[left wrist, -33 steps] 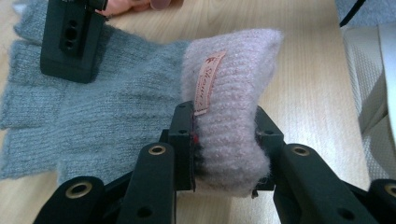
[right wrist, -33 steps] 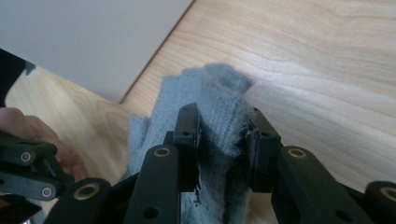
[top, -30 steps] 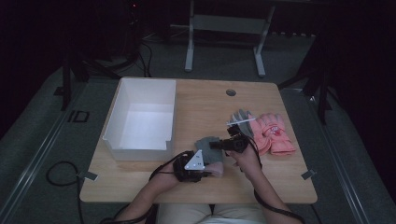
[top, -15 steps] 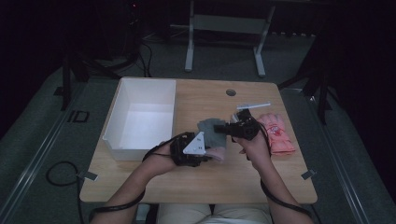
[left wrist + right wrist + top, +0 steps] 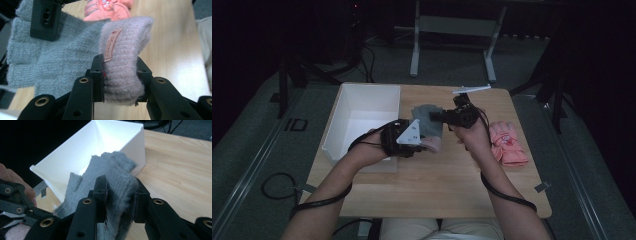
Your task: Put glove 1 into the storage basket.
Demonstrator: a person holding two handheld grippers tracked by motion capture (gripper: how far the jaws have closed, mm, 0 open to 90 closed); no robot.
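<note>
Grey knit glove (image 5: 427,121) is clamped at cuff by left hand-held gripper (image 5: 424,142) and fingers by right hand-held gripper (image 5: 435,116), above desk (image 5: 447,175); next: carry toward 9 o'clock into white bin (image 5: 362,107).

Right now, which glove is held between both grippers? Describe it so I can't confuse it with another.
On the wooden table, look just right of the white box, where the left gripper and right gripper meet. The grey knitted glove hangs between them, its paler cuff carrying a small pink label. Its neighbour, the pink glove, lies untouched by the table's right edge.
</note>
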